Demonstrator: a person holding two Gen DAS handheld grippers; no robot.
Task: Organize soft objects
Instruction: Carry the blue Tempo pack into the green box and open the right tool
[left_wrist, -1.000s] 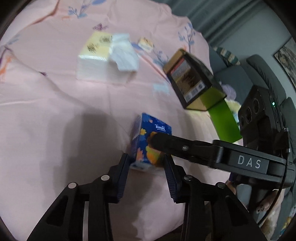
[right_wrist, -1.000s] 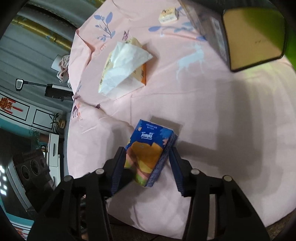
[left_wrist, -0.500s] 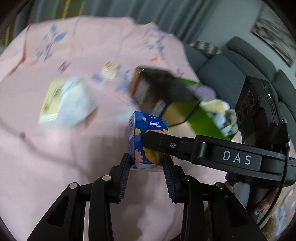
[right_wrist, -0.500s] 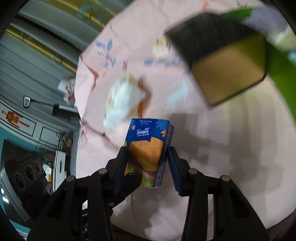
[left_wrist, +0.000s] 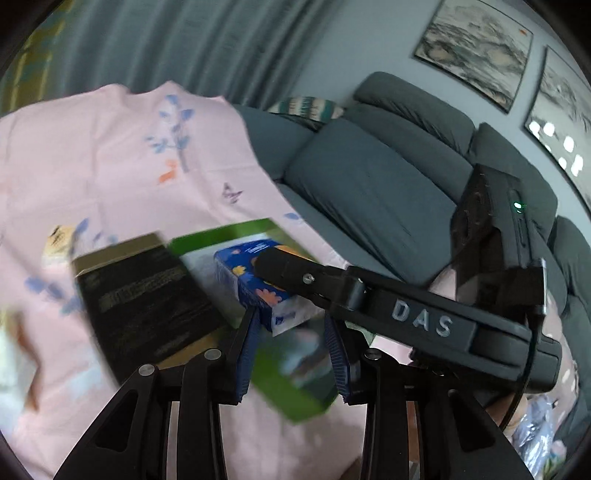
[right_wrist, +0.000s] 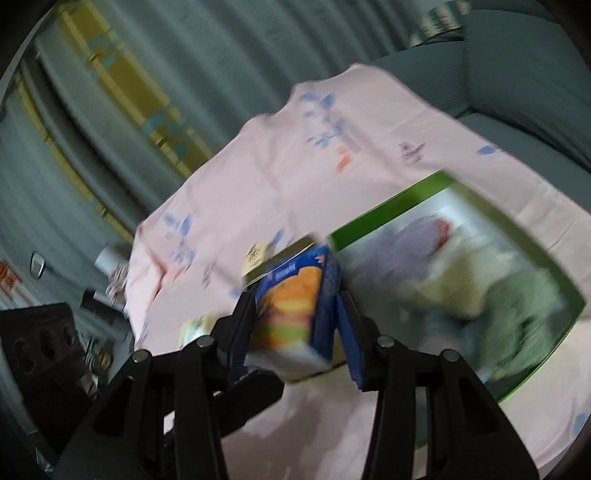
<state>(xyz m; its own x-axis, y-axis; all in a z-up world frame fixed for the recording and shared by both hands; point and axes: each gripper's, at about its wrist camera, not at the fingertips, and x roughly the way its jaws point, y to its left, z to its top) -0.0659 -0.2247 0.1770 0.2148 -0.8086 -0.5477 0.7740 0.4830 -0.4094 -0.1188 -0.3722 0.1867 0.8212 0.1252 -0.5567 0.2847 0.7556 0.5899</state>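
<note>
the tissue pack (right_wrist: 295, 310) has risen off the pink cloth (left_wrist: 110, 155) and now hangs by the green box (right_wrist: 424, 195). the right gripper (right_wrist: 295, 321) is clamped on its sides; the left gripper (left_wrist: 291, 339) pinches its lower end. the black lid (left_wrist: 144, 299) lies beside the box.

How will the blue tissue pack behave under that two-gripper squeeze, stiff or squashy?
Probably squashy: the blue tissue pack looks like soft film wrap. Likely light, since it is carried pinched from two sides. It may slip or twist, as its glossy faces give little purchase.
</note>
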